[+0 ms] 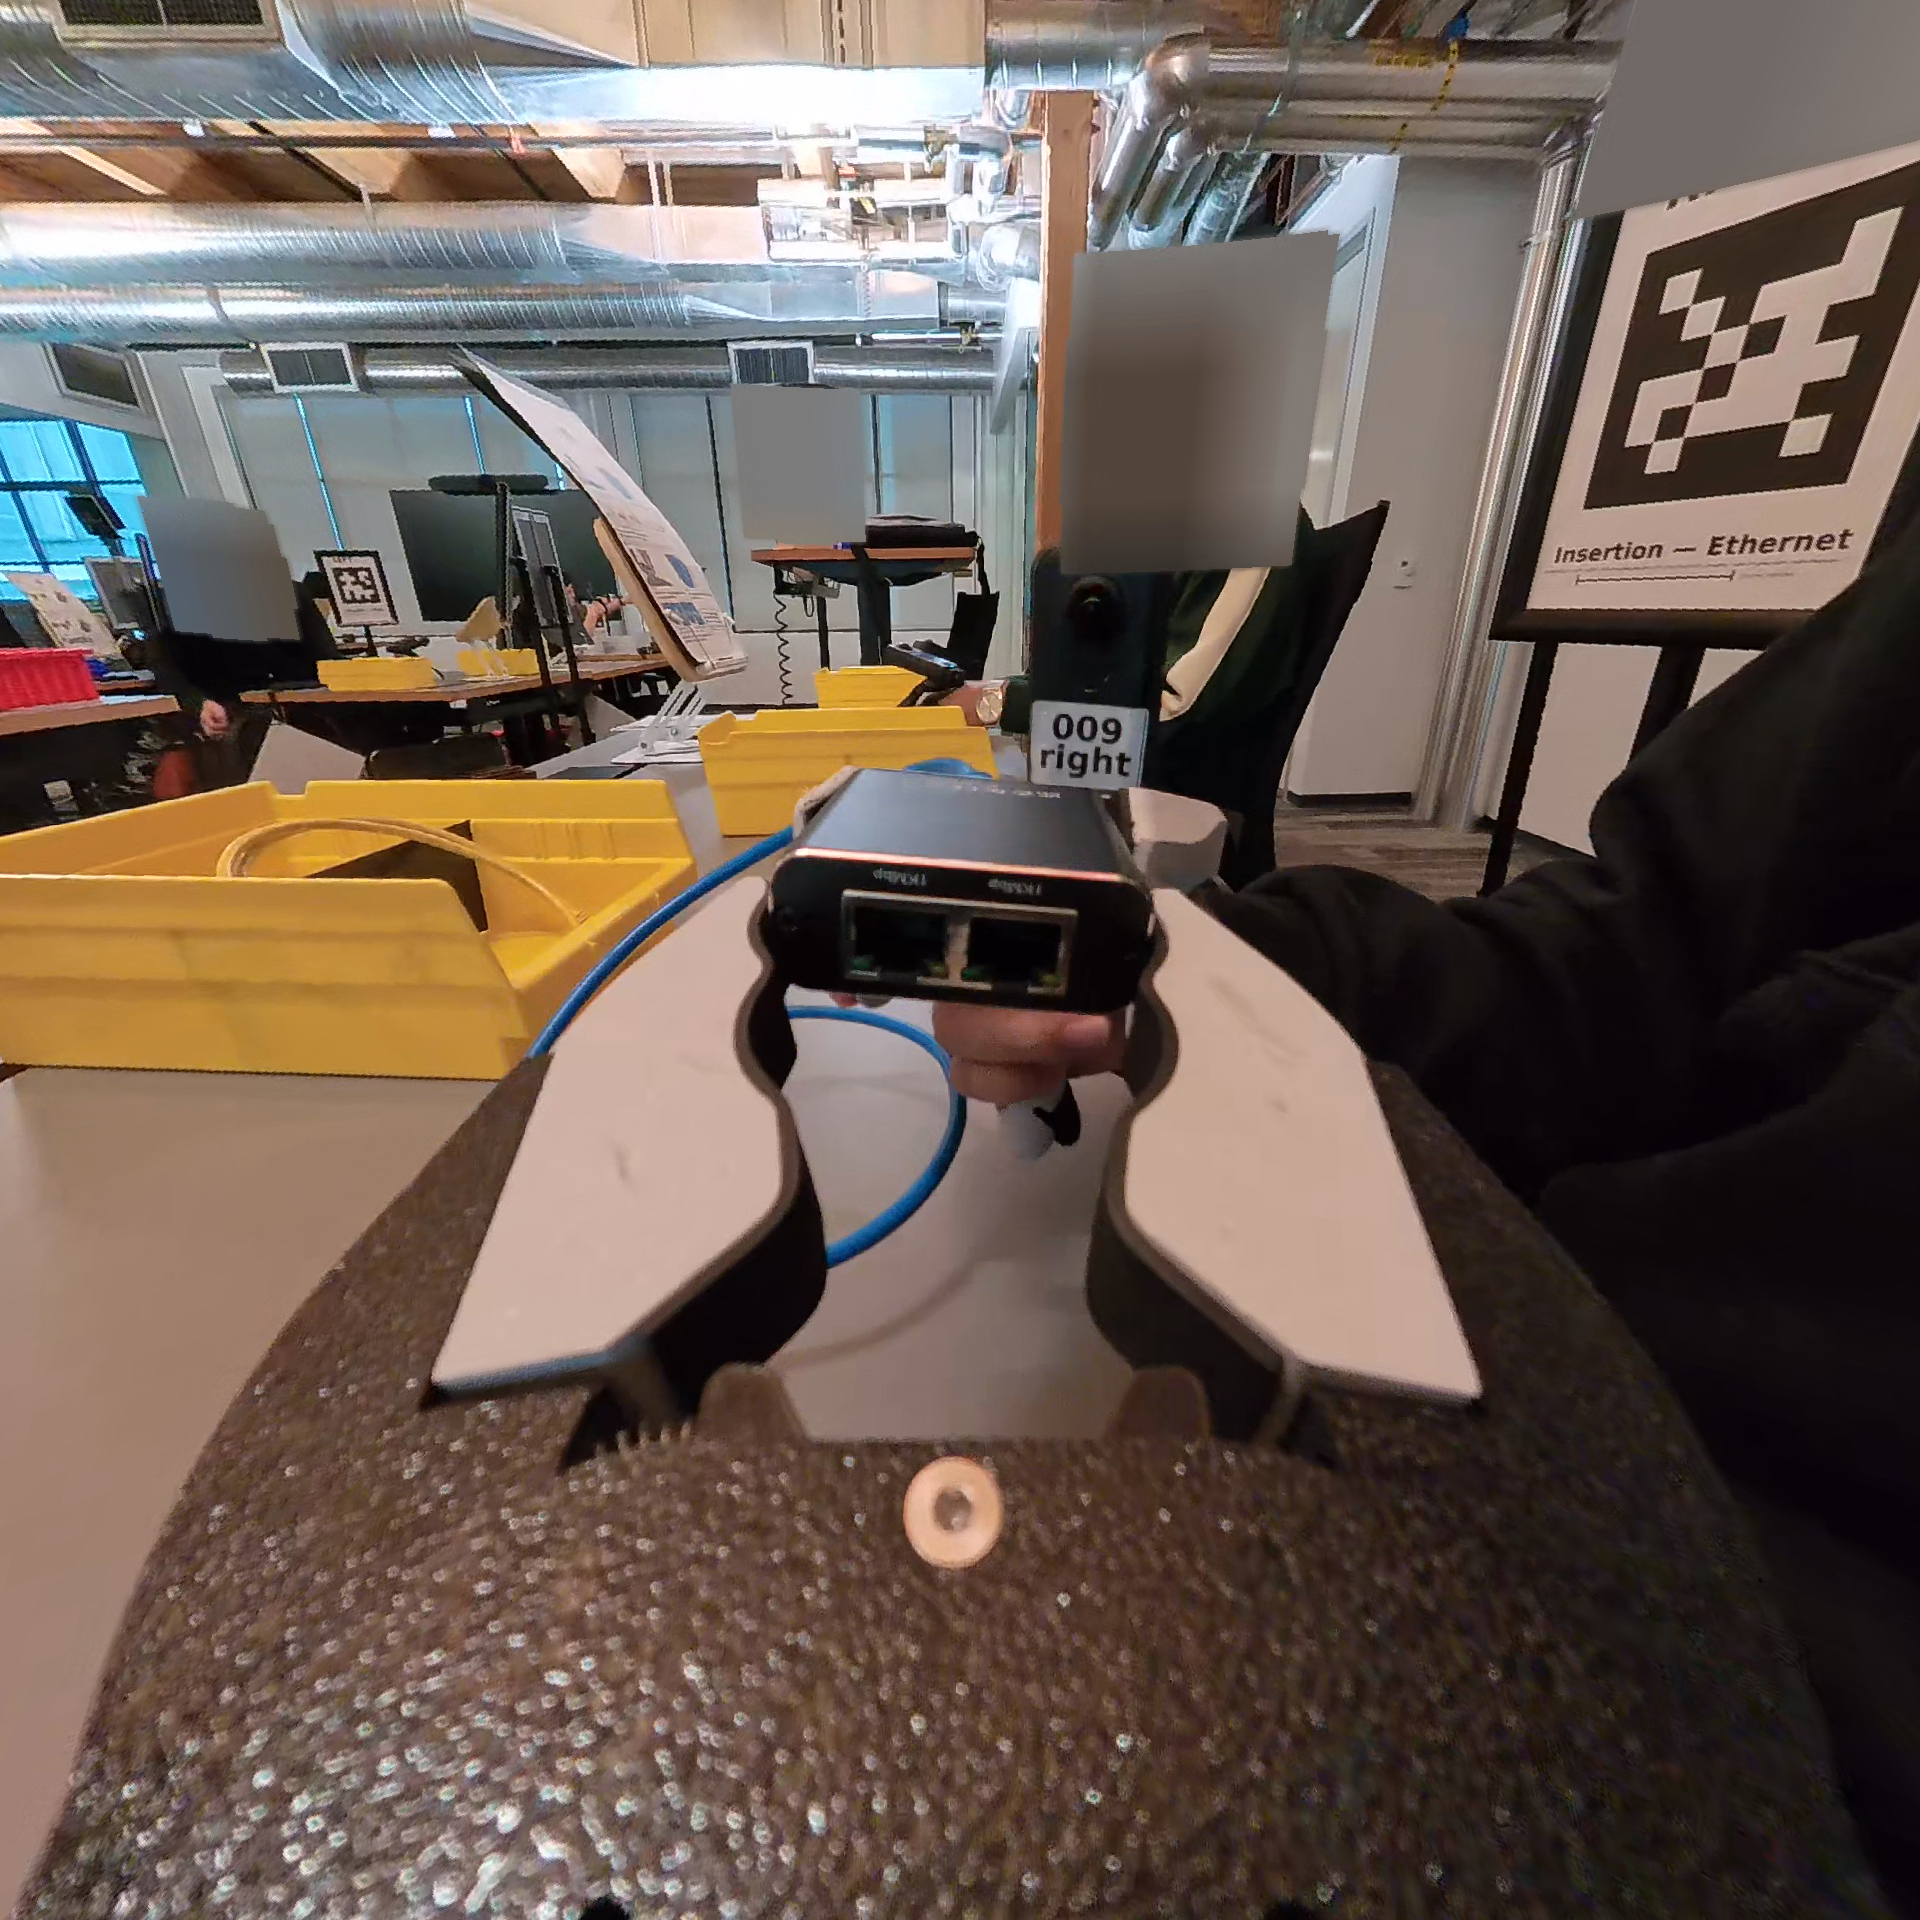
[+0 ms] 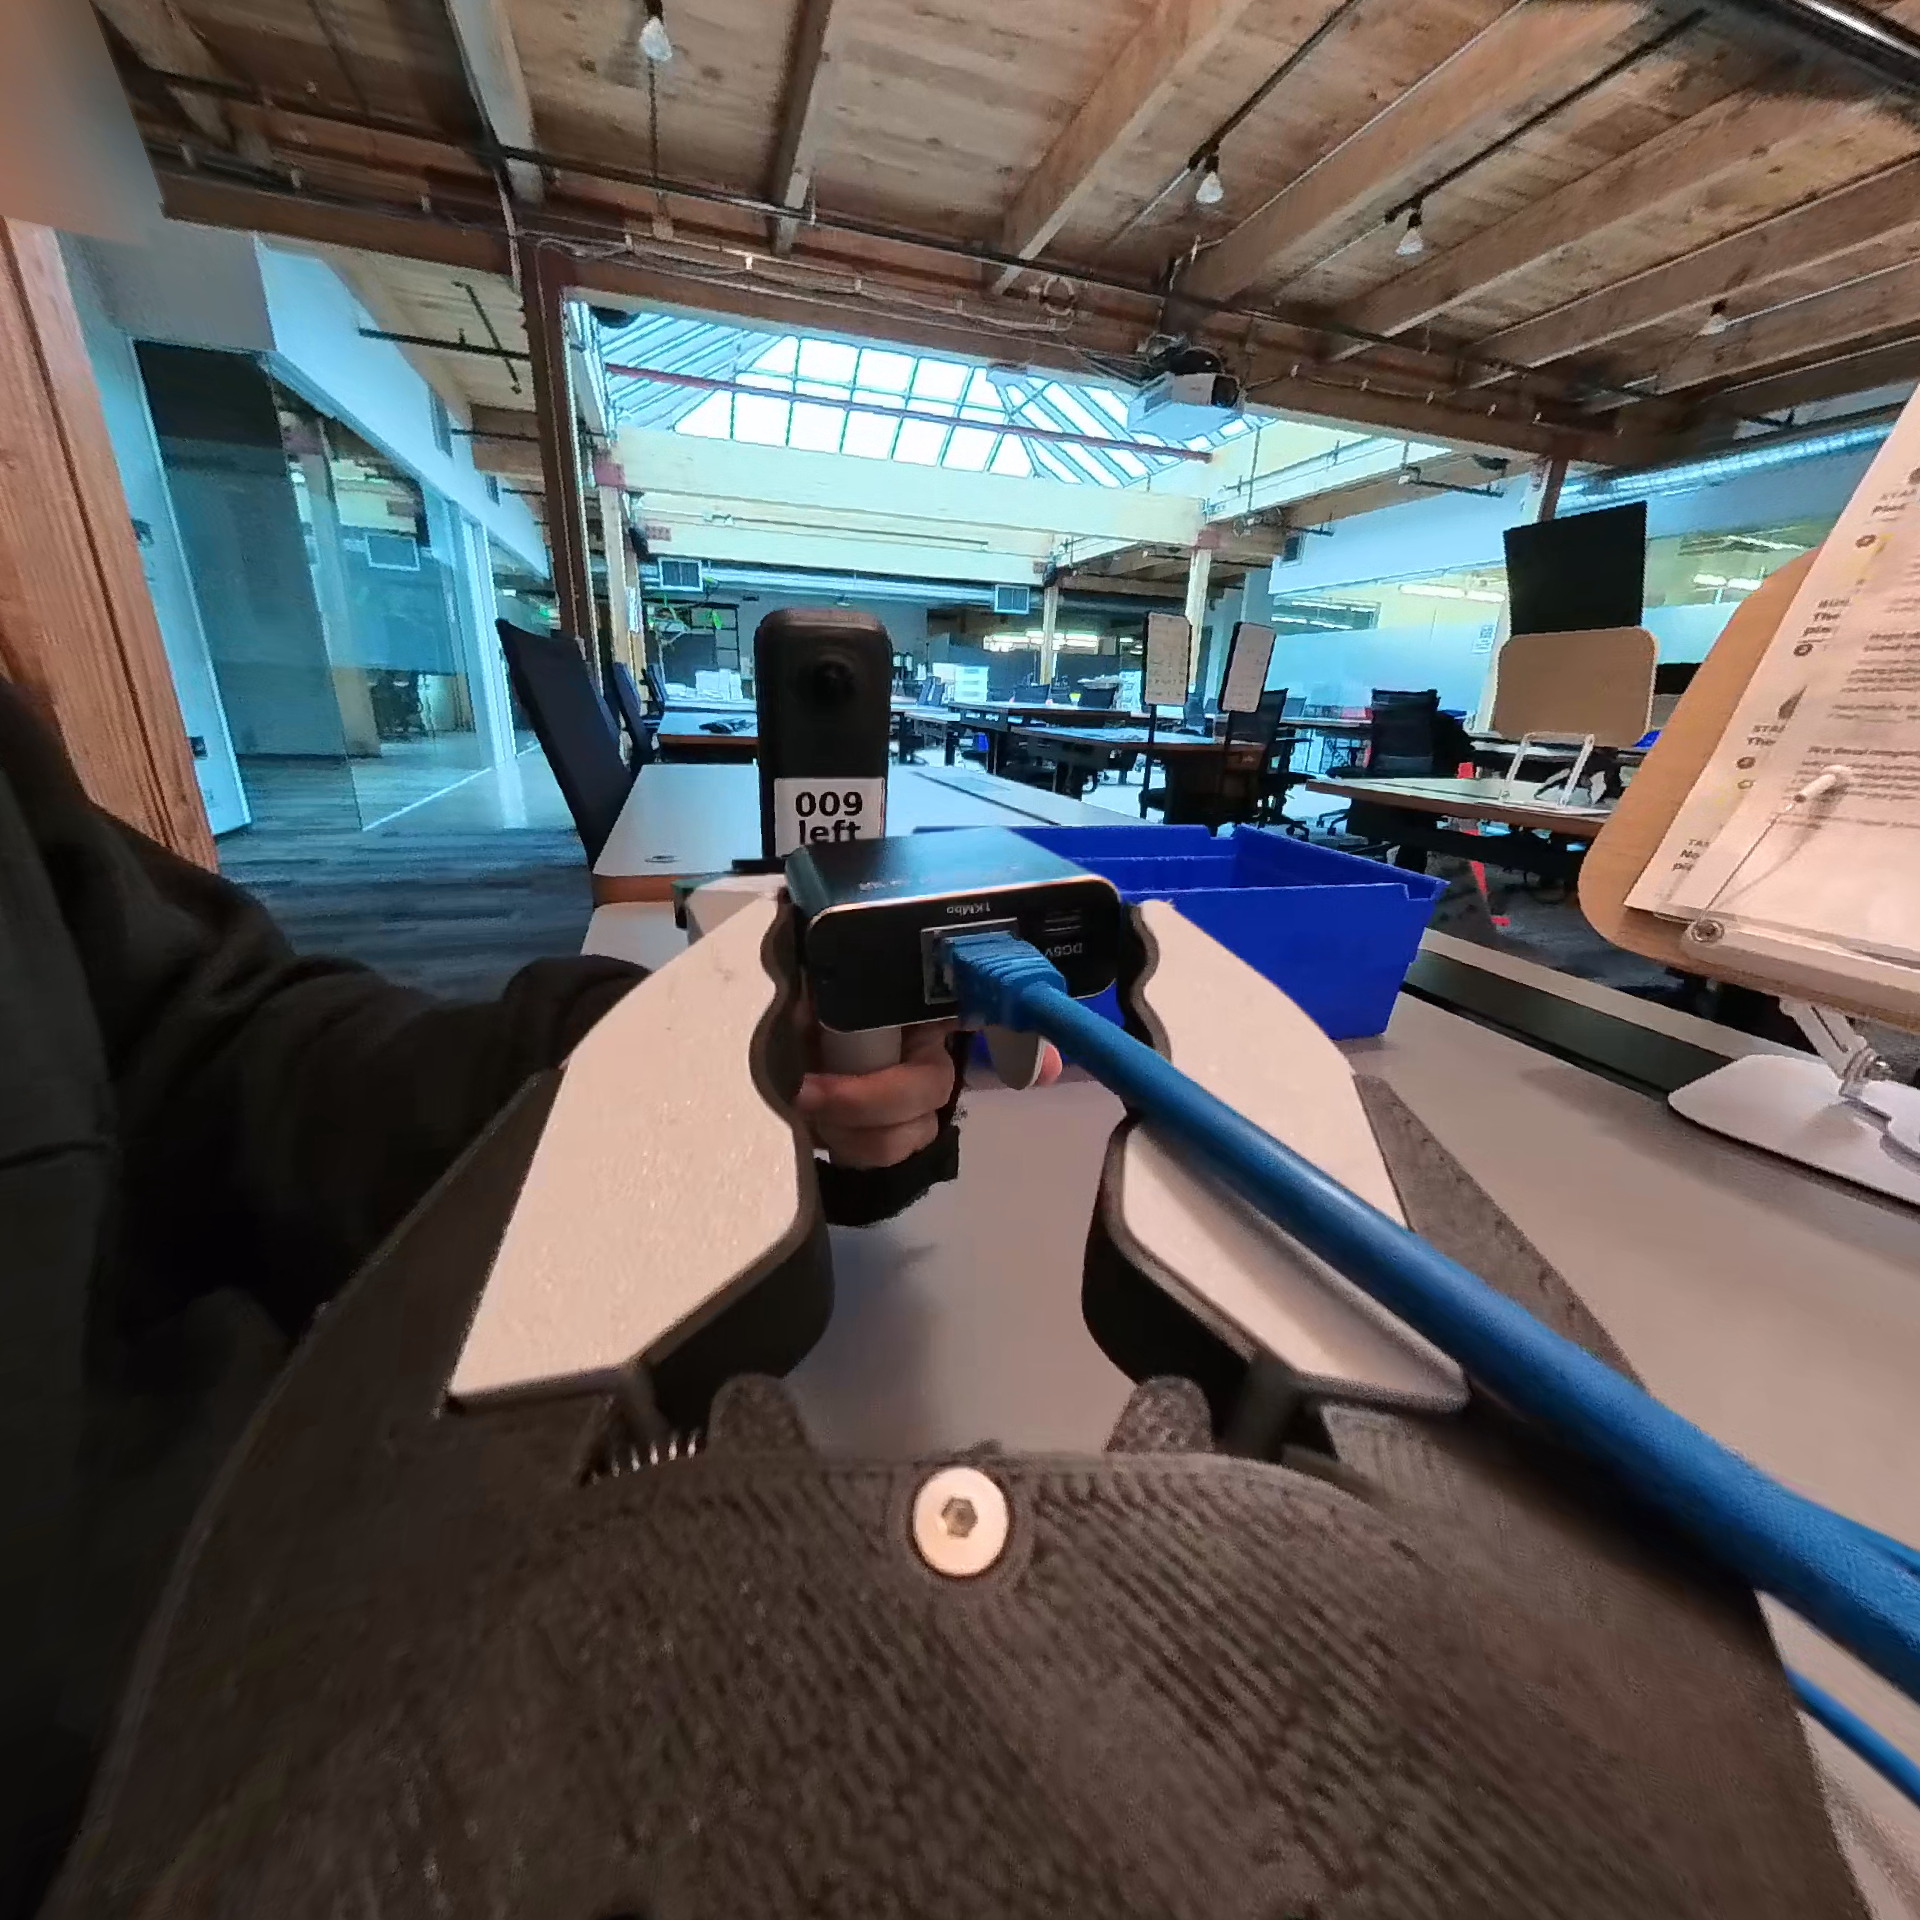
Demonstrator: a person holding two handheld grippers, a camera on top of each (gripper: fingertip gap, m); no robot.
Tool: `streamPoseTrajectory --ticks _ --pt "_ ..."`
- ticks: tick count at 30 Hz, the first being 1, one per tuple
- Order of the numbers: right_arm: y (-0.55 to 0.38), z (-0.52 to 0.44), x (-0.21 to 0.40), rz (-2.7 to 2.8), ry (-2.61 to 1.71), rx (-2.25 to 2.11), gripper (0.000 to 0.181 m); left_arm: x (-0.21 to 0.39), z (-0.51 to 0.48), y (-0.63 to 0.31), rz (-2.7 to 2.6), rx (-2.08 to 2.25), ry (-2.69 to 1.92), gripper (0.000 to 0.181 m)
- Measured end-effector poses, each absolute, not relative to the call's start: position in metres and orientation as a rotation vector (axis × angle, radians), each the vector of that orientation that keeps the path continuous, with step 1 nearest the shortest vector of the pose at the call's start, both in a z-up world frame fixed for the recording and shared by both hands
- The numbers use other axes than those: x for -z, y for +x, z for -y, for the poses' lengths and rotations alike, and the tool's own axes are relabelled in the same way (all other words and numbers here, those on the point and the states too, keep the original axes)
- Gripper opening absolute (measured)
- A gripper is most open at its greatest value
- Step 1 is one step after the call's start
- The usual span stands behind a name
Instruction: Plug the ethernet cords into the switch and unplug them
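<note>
Rough black foam and a silver bolt [image 1: 951,1512] sit closest to the camera, at the back of the left gripper [image 1: 958,940]. Its two grey fingers [image 1: 665,1122] close in on the small black switch [image 1: 961,904] and hold it up off the table [image 1: 208,1299]. From this side the switch shows two open holes side by side, and both are empty.

From the other side, the right gripper [image 2: 961,951] is pinching the same switch [image 2: 956,925] too, one finger [image 2: 644,1164] on each side. So both grippers squeeze one little box, end to end. A blue cord [image 2: 1351,1226] is already plugged into the hole on this end. It runs back past the right finger, then loops down onto the table under the switch.

Off to the left there is a yellow bin [image 1: 343,935] with a tan cord [image 1: 343,842] curled up inside. A blue bin [image 2: 1268,935] stands behind the switch on the other side.

I think the job now is to fill or empty a hole, and for that one gripper must let go. The left one should keep a firm, level hold so the switch does not twist. The right one can open, grab the blue plug close to the box, press its little clip, and pull straight back. Pulling sideways could bend the plug or tug the switch loose.
</note>
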State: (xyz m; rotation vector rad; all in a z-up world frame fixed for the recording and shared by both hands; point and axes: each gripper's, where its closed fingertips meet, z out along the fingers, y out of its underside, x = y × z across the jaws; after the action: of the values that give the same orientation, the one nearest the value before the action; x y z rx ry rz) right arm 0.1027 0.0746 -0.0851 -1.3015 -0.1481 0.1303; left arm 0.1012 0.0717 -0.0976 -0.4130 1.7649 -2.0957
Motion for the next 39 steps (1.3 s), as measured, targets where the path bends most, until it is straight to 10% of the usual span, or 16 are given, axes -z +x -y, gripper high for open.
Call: streamPoseTrajectory --ticks 39 --pt "0.138 -0.075 0.096 -0.212 -1.325 -0.243 0.063 0.094 -0.099 0.122 -1.570 1.989 -0.554 0.064"
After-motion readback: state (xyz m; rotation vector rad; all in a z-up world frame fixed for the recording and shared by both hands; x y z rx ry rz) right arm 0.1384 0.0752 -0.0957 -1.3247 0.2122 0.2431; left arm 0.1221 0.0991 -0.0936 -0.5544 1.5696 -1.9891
